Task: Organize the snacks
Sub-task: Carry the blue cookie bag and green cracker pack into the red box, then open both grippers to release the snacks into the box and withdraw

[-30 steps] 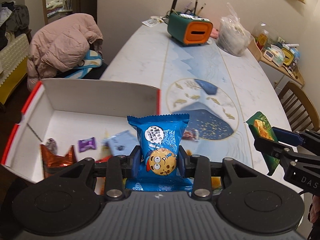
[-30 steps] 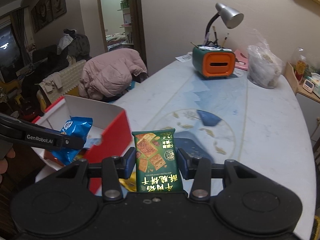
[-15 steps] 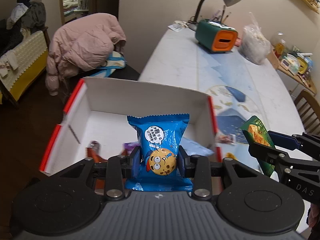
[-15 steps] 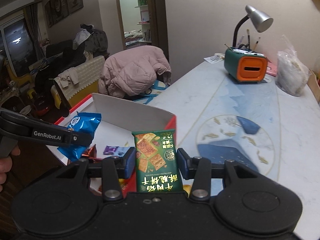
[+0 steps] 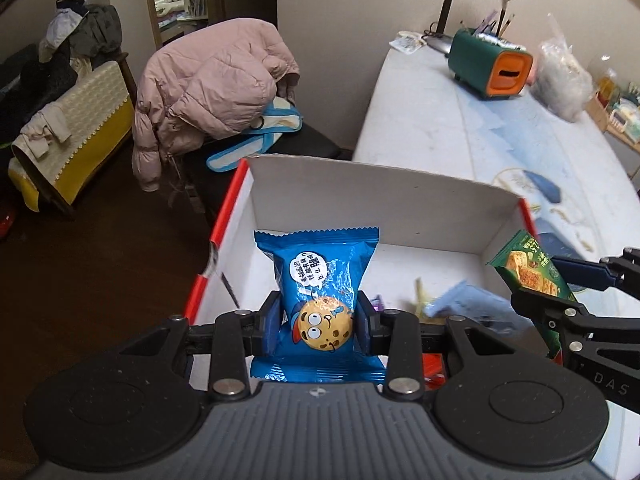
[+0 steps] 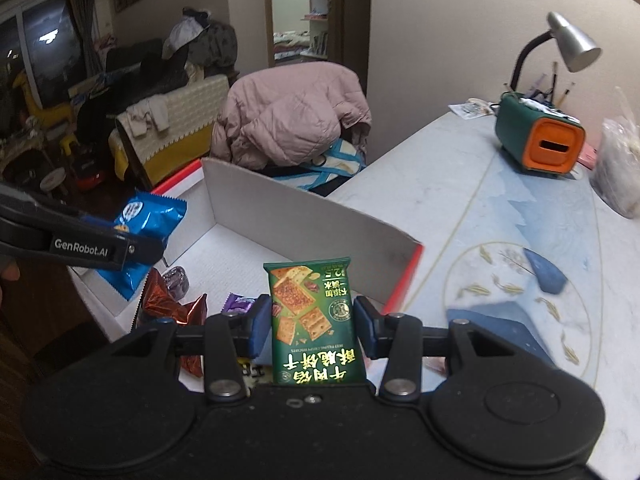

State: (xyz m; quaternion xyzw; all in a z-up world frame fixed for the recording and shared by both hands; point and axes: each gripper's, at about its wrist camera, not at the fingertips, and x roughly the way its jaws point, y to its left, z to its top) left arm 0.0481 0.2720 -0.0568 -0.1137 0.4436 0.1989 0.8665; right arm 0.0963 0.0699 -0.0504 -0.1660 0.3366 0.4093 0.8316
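Note:
My left gripper (image 5: pixel 318 322) is shut on a blue cookie packet (image 5: pixel 318 280) with a cartoon cookie face, held over the left part of the white box (image 5: pixel 360 184) with red outer walls. In the right wrist view the same blue packet (image 6: pixel 148 224) hangs at the left over the box's left edge. My right gripper (image 6: pixel 310 322) is shut on a green cracker packet (image 6: pixel 310 308), over the box's near right corner; the left wrist view shows this green packet (image 5: pixel 528 272) at the right. Several small wrapped snacks (image 6: pixel 172 300) lie on the box floor.
The box (image 6: pixel 304 216) sits at the near left end of a marbled table (image 6: pixel 460 184). A green and orange holder (image 6: pixel 540 140), a desk lamp (image 6: pixel 568 44) and a plastic bag (image 6: pixel 616 164) stand at the far end. A chair with a pink jacket (image 6: pixel 288 120) stands beyond the box.
Both grippers have moved left across the table with their packets. The blue packet now hangs over the box's left part and the green one over its right corner.

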